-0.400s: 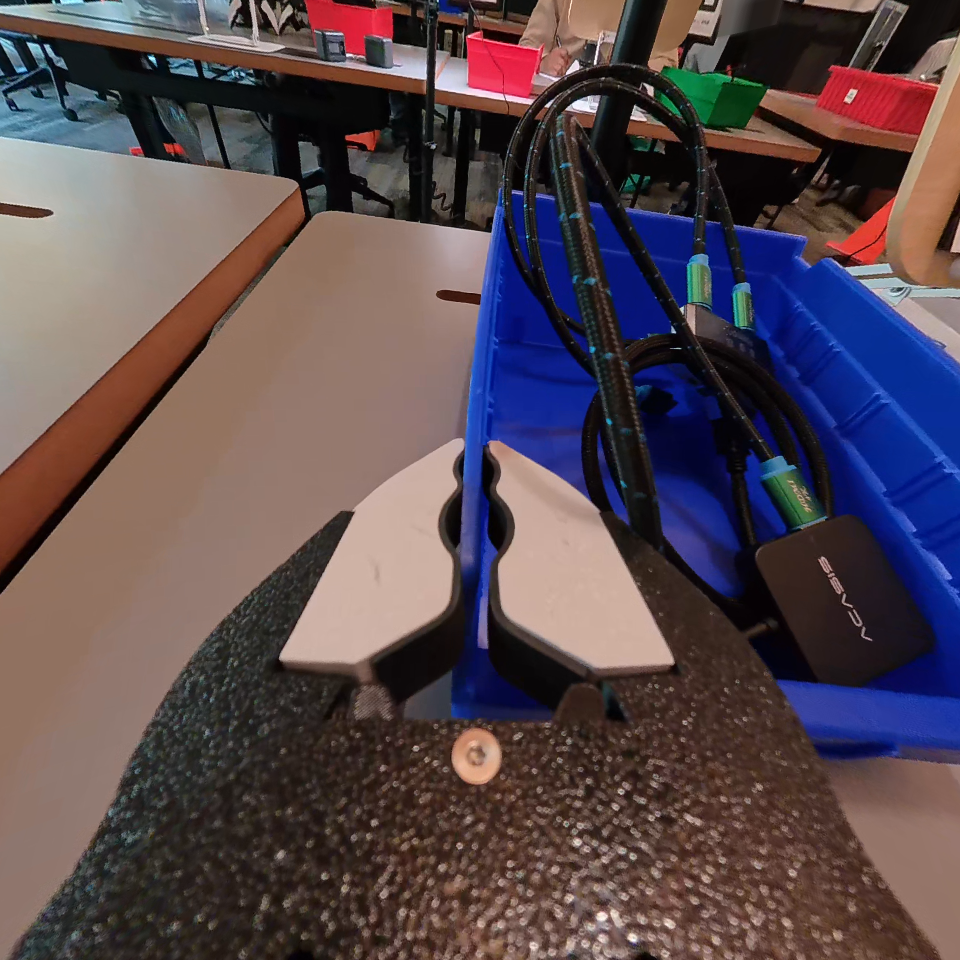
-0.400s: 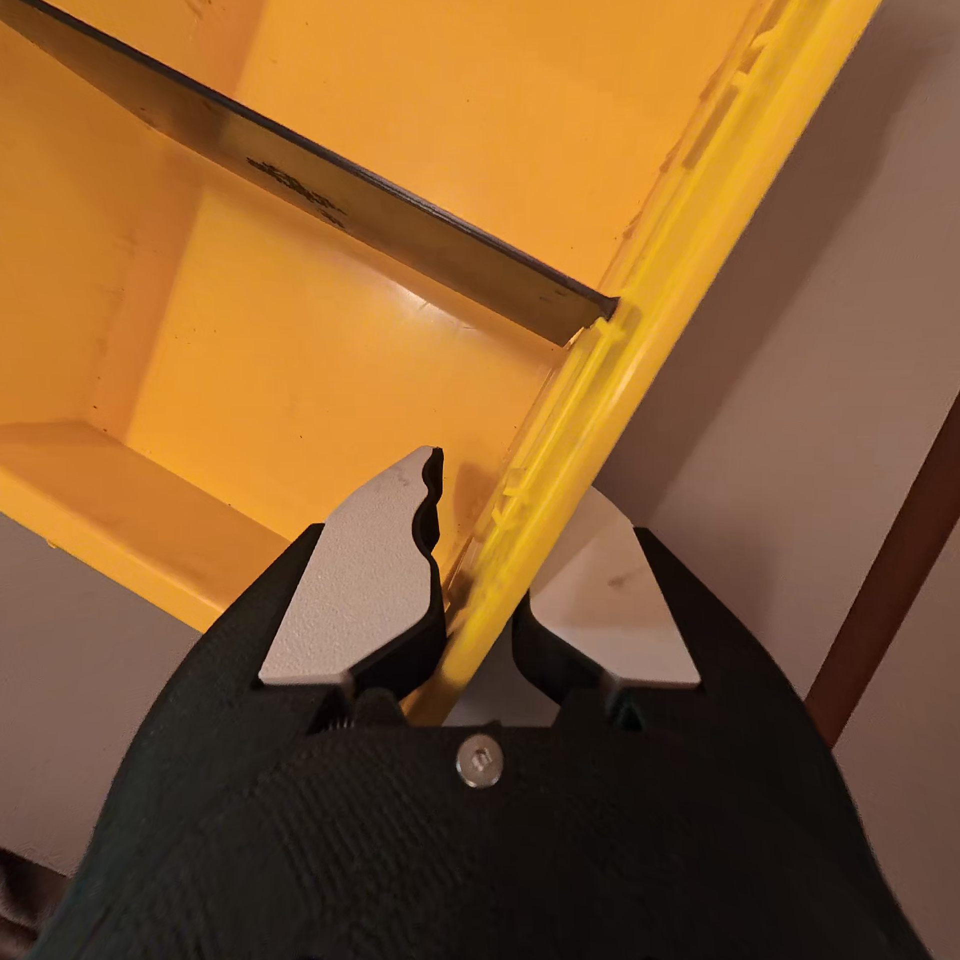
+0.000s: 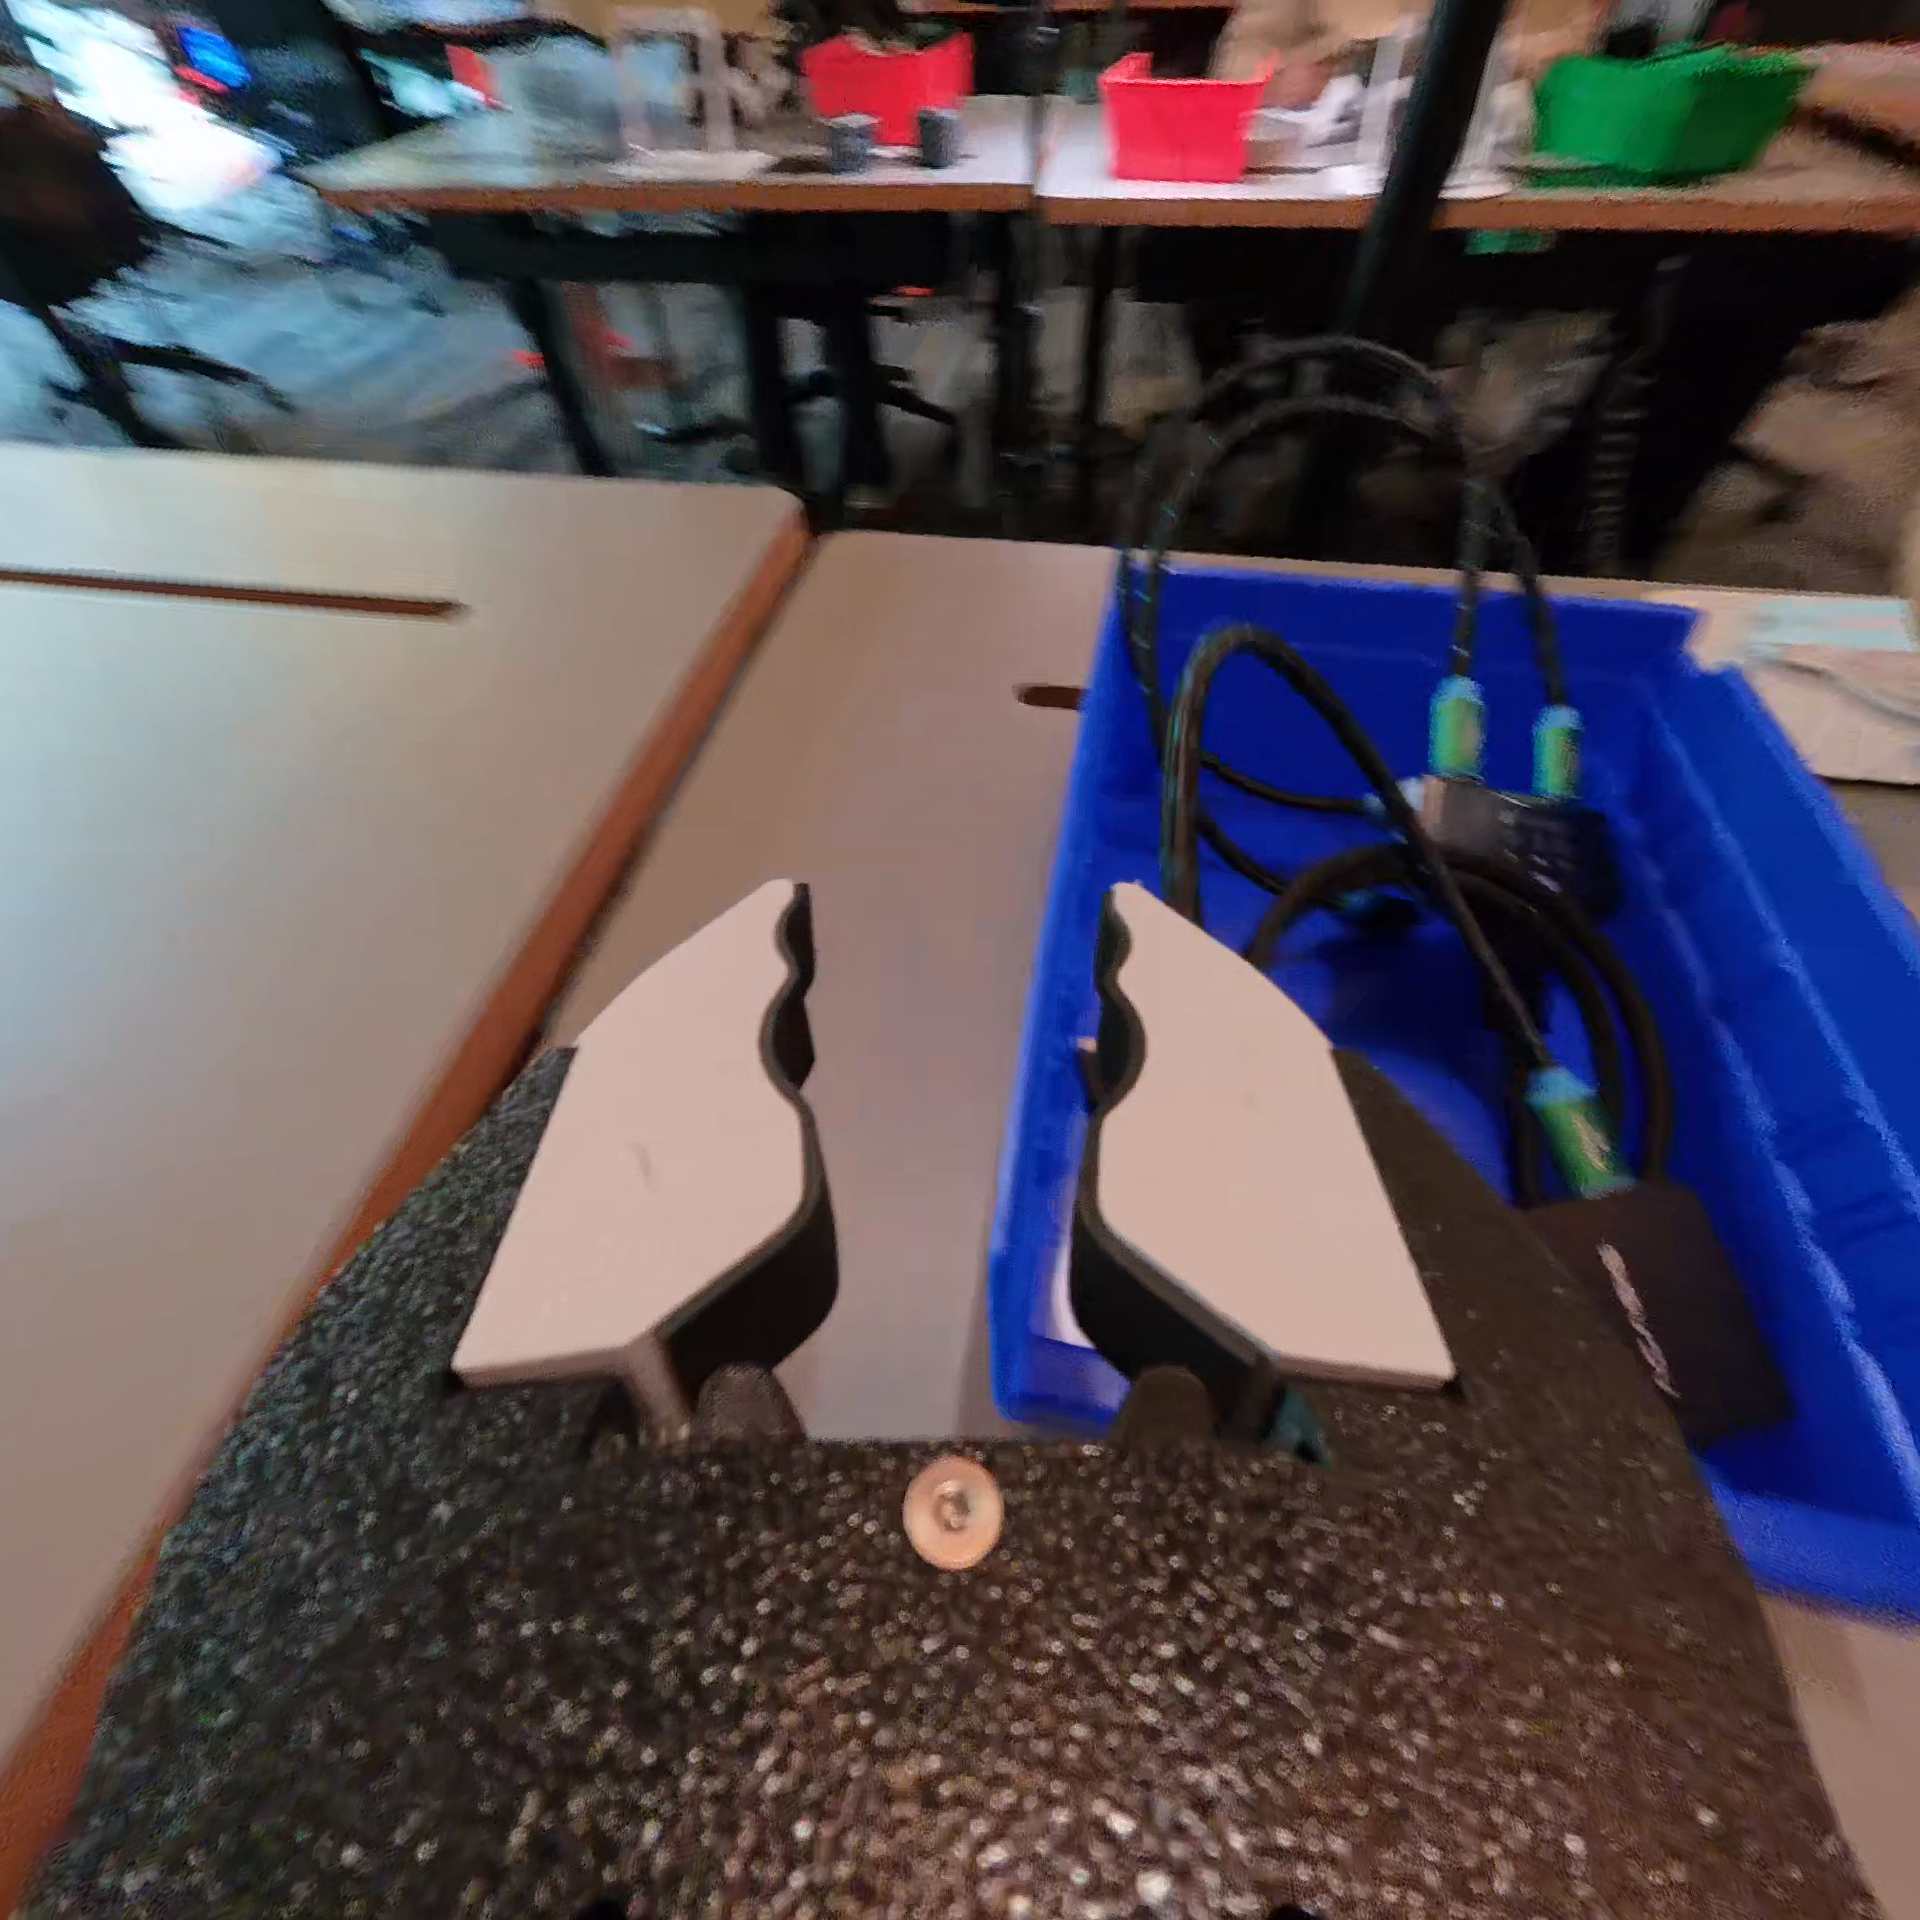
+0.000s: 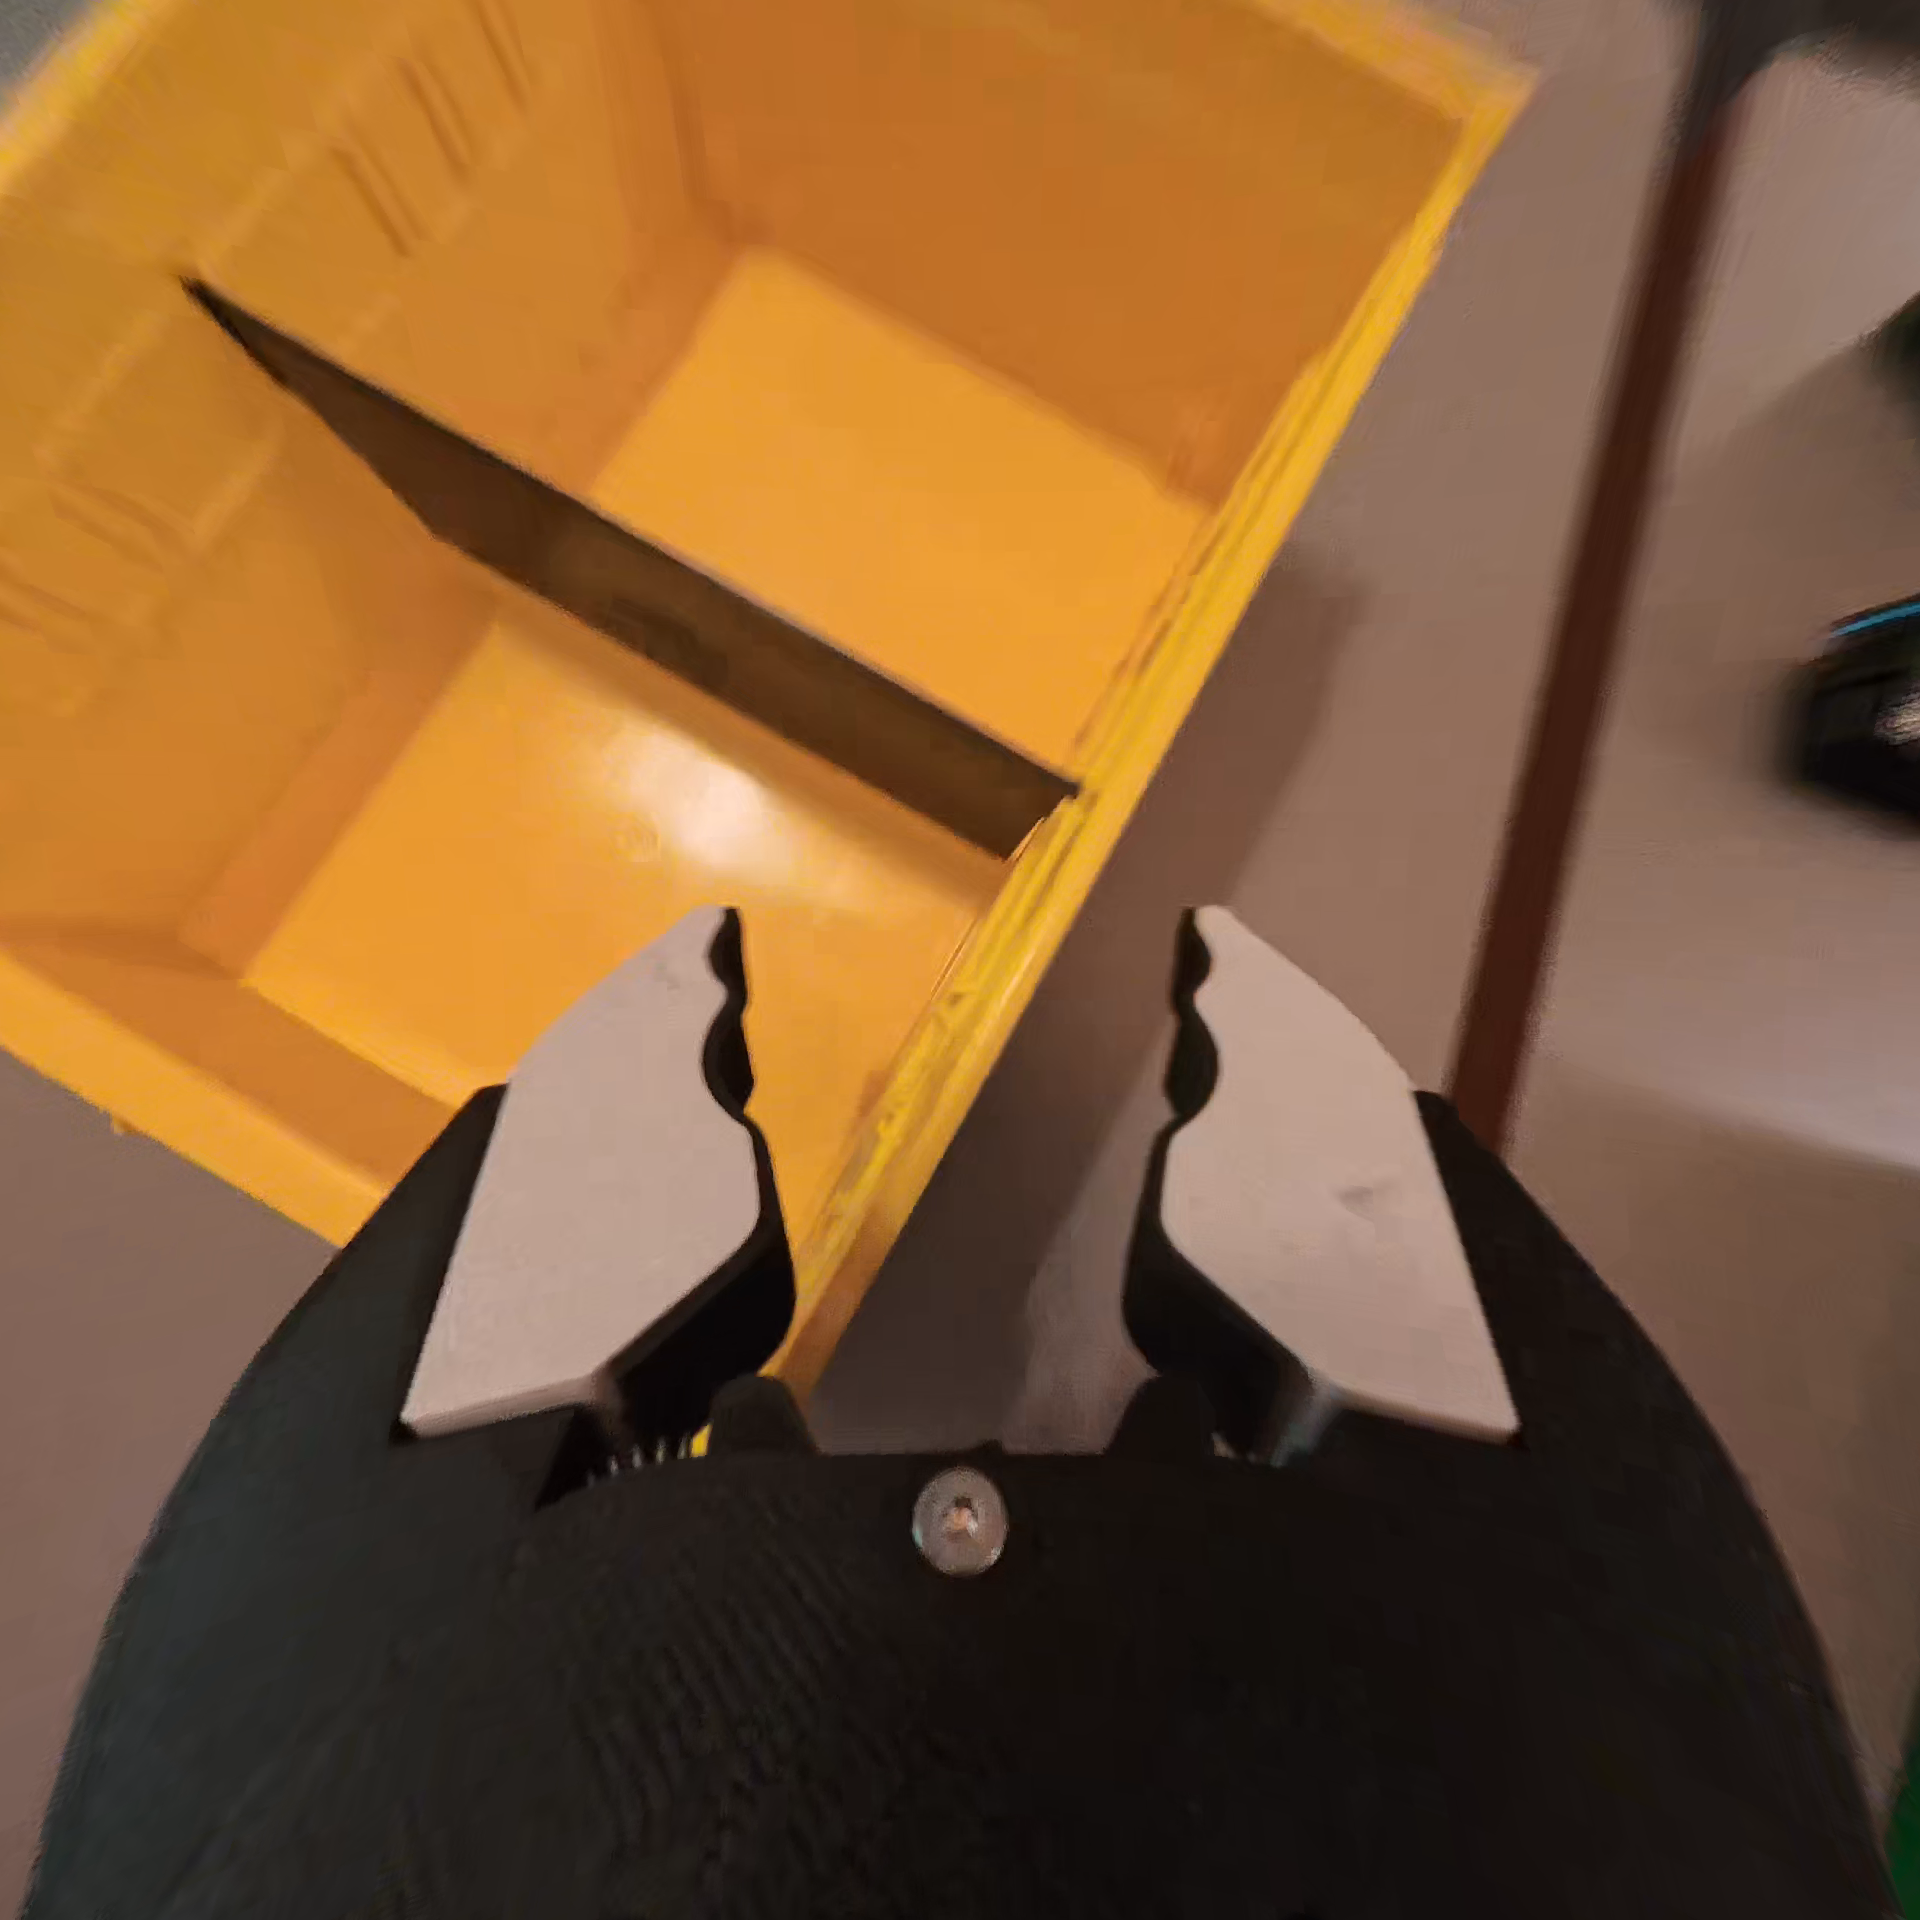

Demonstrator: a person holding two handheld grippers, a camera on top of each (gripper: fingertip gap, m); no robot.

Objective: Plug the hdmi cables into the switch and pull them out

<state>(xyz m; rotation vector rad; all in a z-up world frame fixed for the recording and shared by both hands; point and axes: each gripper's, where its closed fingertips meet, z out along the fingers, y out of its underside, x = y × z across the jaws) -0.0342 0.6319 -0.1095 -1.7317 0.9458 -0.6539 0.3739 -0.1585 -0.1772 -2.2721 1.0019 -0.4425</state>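
A blue bin (image 3: 1766, 935) on the table holds black braided HDMI cables (image 3: 1351, 748) with green plugs (image 3: 1569, 1132) and two black switch boxes, one far (image 3: 1527, 831) and one near (image 3: 1662, 1320). Two green plugs stand in the far box and one in the near box. My left gripper (image 3: 956, 904) is open and empty, straddling the bin's left wall near its front corner. My right gripper (image 4: 961, 930) is open and empty above the right wall of an empty yellow bin (image 4: 1195, 727) with a black divider (image 4: 644, 623).
The grey table (image 3: 883, 831) meets a second table (image 3: 260, 831) on the left along a brown edge. Tables behind carry red bins (image 3: 1179, 114) and a green bin (image 3: 1662, 104). A dark blurred object (image 4: 1860, 717) lies right of the yellow bin.
Both grippers have opened: the left let go of the blue bin's wall, the right let go of the yellow bin's wall. Both have pulled back and up; the views are motion-blurred.
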